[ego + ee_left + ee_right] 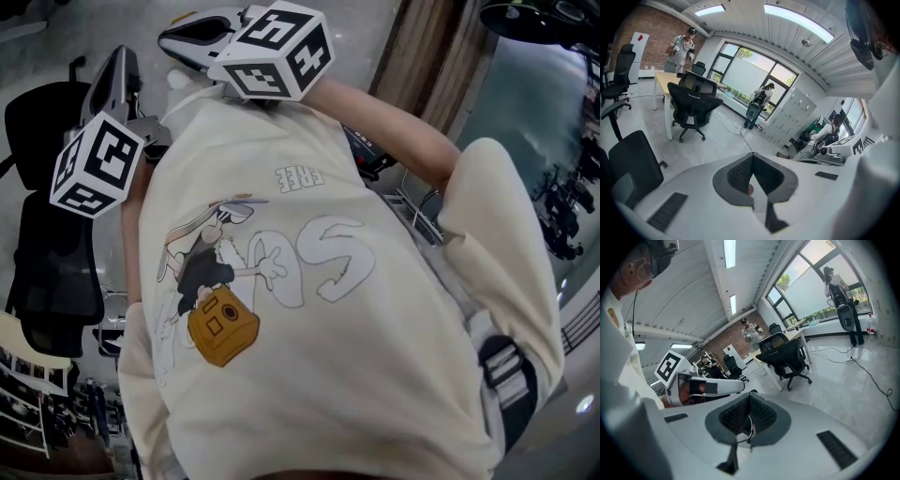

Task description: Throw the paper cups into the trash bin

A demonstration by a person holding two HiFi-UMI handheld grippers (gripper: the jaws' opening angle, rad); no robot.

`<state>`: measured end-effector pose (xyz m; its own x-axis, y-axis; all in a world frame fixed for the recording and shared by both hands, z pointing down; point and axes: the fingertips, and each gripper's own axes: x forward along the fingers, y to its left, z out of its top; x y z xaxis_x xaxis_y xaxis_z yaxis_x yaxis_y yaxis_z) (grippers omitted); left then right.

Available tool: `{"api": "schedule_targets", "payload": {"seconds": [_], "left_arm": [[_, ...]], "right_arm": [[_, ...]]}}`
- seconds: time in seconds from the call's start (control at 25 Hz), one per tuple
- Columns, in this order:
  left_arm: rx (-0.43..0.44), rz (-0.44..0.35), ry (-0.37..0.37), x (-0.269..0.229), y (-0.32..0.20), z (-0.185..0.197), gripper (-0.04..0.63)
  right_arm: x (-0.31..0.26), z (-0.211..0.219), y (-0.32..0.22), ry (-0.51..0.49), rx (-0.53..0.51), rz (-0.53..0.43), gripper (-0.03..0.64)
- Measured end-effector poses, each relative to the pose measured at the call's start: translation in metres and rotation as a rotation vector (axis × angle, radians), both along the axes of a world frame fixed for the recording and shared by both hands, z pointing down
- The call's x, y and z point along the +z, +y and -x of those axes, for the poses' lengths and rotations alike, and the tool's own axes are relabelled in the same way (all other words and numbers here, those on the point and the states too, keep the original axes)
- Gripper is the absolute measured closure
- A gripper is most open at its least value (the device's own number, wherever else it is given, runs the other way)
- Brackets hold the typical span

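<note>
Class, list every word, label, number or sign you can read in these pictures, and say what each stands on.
"FREE": small print on the person's cream T-shirt, upside down in the head view.
Large outlined letters on the same shirt: upside down and creased, not surely readable.
Marker cubes: black-and-white square patterns only, no words.

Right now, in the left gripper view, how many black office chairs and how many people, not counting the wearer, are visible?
Black office chairs: 4 (far-left chair, middle chair, distant chair, nearest chair)
People besides the wearer: 3 (upper-left person, central person, seated person)
Total: 7
</note>
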<state>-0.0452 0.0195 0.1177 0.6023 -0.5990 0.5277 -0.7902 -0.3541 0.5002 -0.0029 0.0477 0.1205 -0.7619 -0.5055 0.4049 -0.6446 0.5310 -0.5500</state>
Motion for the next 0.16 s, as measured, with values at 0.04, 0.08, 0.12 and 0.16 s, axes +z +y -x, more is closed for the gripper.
{"api": "schedule_targets", "payload": {"seconds": [0.04,0.08,0.12,0.16], "left_arm": [[0.000,0.002,0.001,-0.0012,0.0001,0.0002,0.589],[0.002,0.006,0.004,-0.0022,0.0008,-0.0007,0.589],[0.004,0.011,0.007,-0.0029,0.0021,-0.0023,0.589],[0.007,0.016,0.011,-0.0036,0.0035,-0.0042,0.589]], "right_arm": [[-0.0013,0.0005,0.0002,-0.003,0.001,0.003,0.611],[-0.0027,0.0000,0.0011,-0.005,0.004,0.007,0.611],[-0.0039,-0.0013,0.0023,-0.005,0.007,0.011,0.611],[-0.0051,-0.0029,0.0037,-0.005,0.010,0.016,0.611]]}}
